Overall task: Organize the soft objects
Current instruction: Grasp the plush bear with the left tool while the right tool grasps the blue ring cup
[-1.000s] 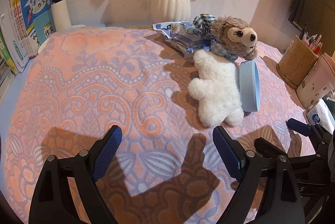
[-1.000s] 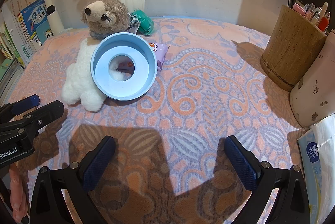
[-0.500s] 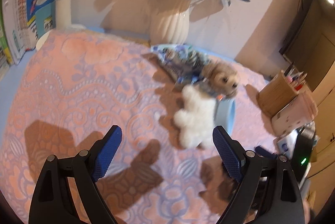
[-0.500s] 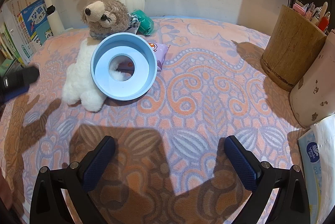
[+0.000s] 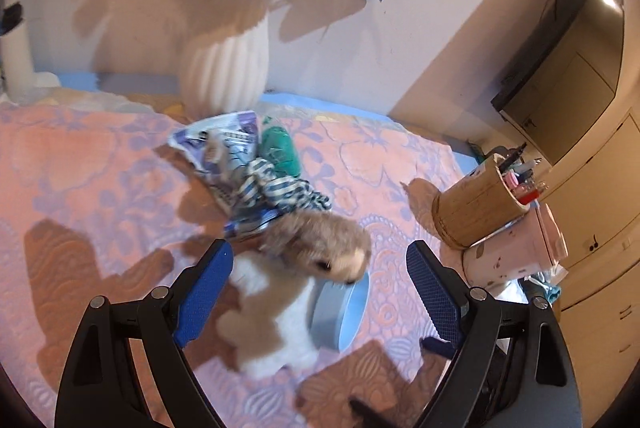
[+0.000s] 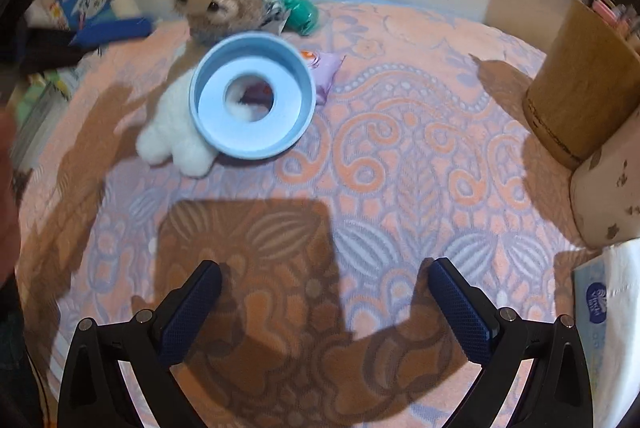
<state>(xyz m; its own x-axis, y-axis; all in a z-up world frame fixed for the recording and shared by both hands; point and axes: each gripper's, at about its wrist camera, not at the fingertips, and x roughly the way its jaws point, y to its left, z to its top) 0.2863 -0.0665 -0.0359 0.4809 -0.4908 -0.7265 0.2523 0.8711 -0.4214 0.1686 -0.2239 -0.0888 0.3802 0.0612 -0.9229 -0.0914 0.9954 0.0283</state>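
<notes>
Step in hand is the approach: the left tongs (image 5: 316, 292) hang wide open and empty above the plush dog (image 5: 296, 288), which lies on the patterned counter (image 6: 400, 156) against the blue ring (image 6: 252, 108). The right tongs (image 6: 324, 308) are also wide open and empty, well short of it. Next move, in my judgement: lower the left tongs astride the body and close.

From the left wrist we look steeply down over the plush dog (image 5: 316, 252); from the right wrist, farther back, we face it (image 6: 224, 8) and the shared blue ring (image 6: 252, 106).

Fluffy plush bear (image 6: 180, 140), smooth plastic ring (image 6: 252, 108), woven patterned cloth (image 6: 400, 168)
</notes>
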